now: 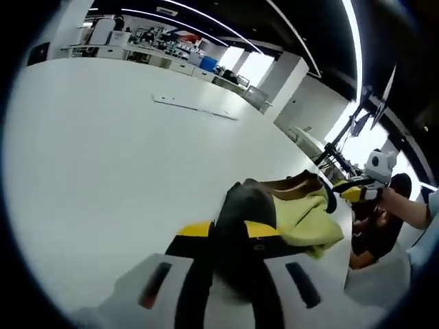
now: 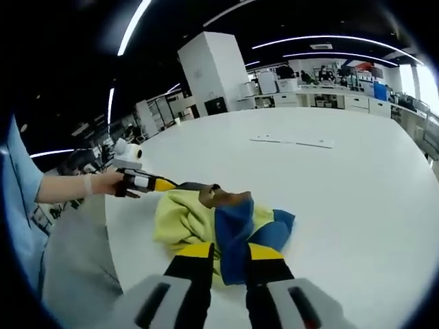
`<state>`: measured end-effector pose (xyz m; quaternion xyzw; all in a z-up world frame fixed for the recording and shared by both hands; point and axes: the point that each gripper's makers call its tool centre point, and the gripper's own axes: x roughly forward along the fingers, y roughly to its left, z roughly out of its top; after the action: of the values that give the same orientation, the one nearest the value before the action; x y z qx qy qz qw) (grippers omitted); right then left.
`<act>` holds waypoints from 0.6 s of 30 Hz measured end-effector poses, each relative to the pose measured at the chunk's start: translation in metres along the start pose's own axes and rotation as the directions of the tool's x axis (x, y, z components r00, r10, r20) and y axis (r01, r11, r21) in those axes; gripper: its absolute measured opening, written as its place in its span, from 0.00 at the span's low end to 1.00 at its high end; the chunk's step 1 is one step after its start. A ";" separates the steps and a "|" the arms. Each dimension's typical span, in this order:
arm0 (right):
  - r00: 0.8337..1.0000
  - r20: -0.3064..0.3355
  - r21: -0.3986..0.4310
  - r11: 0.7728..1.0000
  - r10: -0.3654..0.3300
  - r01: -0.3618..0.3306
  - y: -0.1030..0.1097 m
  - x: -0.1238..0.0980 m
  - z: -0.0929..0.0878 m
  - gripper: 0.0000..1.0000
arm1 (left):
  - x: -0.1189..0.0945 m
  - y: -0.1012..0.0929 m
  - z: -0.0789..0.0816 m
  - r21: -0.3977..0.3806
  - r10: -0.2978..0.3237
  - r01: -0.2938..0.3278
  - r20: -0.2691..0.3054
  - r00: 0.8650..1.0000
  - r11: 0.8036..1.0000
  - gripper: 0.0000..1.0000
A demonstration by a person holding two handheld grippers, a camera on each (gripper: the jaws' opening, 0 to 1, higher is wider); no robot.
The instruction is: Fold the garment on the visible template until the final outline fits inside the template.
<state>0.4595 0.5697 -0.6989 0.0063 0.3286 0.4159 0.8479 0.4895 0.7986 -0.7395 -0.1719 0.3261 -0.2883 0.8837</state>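
Garment (image 2: 219, 226) is lying bunched on the near part of the white table (image 2: 343, 205), yellow-green cloth with blue and brown folds. You are clamping your right gripper (image 2: 230, 264) onto a blue fold, jaws nearly together. Your left gripper (image 1: 230, 240) is pinching a dark fold the same way. Far back, flat white strips (image 1: 195, 106) are lying well apart from the cloth.

There was one garment (image 2: 219, 226), one white desk (image 2: 329, 199), one flat white strip (image 2: 291, 141) lying on it, and two tongs (image 2: 226, 264) (image 1: 230, 257).
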 end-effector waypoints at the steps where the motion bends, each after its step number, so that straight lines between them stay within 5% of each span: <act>1: 1.000 -0.004 0.000 1.000 -0.001 0.001 0.000 0.002 -0.001 0.14 | 0.000 0.000 -0.001 -0.003 0.000 0.000 -0.003 1.000 1.000 0.12; 9: 0.999 -0.023 0.010 1.000 -0.023 0.023 -0.006 0.008 -0.006 0.00 | 0.001 -0.003 -0.002 -0.011 -0.010 0.010 -0.004 1.000 1.000 0.08; 18: 0.999 -0.005 0.007 0.999 -0.041 0.041 -0.009 0.001 -0.004 0.00 | 0.002 -0.006 -0.002 -0.001 -0.012 0.012 -0.005 1.000 1.000 0.01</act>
<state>0.4642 0.5635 -0.7057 0.0018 0.3321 0.3972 0.8555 0.4867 0.7923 -0.7390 -0.1736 0.3273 -0.2939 0.8811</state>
